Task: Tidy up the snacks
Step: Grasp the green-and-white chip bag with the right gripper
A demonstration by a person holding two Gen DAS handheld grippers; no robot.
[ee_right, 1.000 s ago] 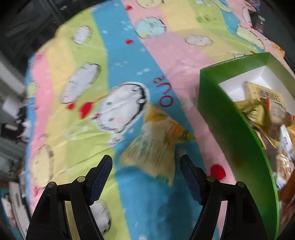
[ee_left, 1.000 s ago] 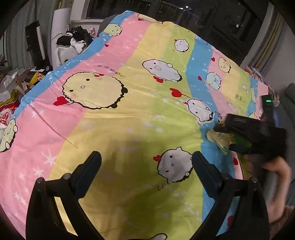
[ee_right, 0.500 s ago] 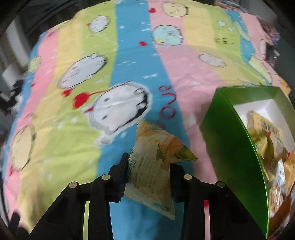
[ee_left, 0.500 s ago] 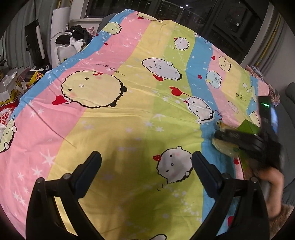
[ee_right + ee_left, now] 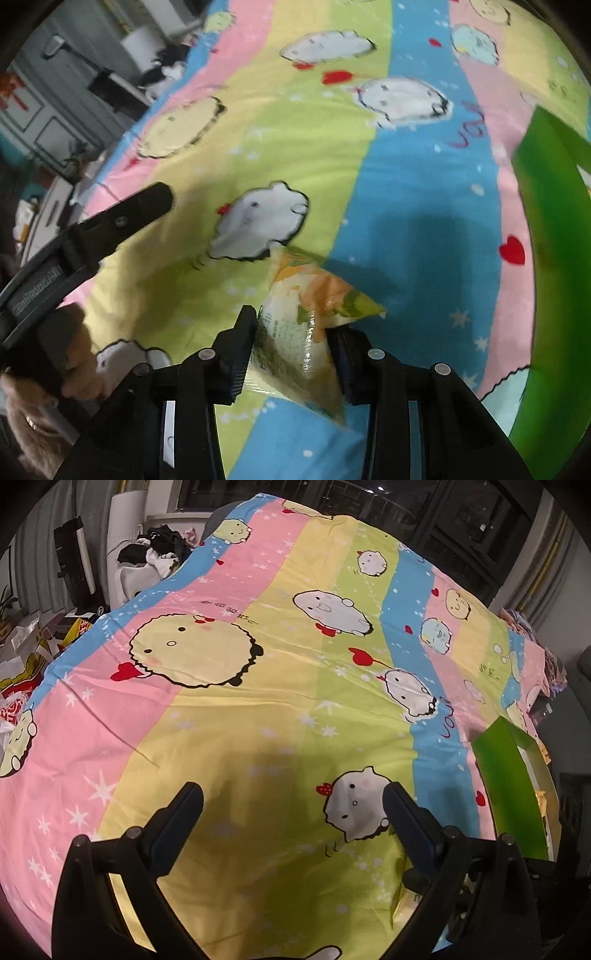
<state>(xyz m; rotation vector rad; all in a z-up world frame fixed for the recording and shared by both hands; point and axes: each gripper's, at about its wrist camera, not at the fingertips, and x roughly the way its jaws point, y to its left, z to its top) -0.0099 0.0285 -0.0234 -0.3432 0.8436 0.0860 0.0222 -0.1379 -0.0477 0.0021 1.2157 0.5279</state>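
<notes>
My right gripper (image 5: 295,332) is shut on a yellow-green snack packet (image 5: 306,325) and holds it lifted above the cartoon bedsheet (image 5: 332,155). The green box (image 5: 550,258) stands at the right edge of the right wrist view; its snacks are out of sight there. In the left wrist view my left gripper (image 5: 291,812) is open and empty above the sheet, and the green box (image 5: 513,779) stands at the right with a little of its white inside showing. The left gripper also shows in the right wrist view (image 5: 110,221) at the left.
The striped pink, yellow, green and blue sheet (image 5: 258,701) covers the whole bed. A heap of clothes (image 5: 159,554) and bags (image 5: 22,675) lie beyond the bed's left edge. Dark windows (image 5: 406,506) run along the far side.
My right gripper closed on the snack packet beside the box, lifted it off the sheet and carried it left, toward the left gripper. The left gripper stayed open and nearly still.
</notes>
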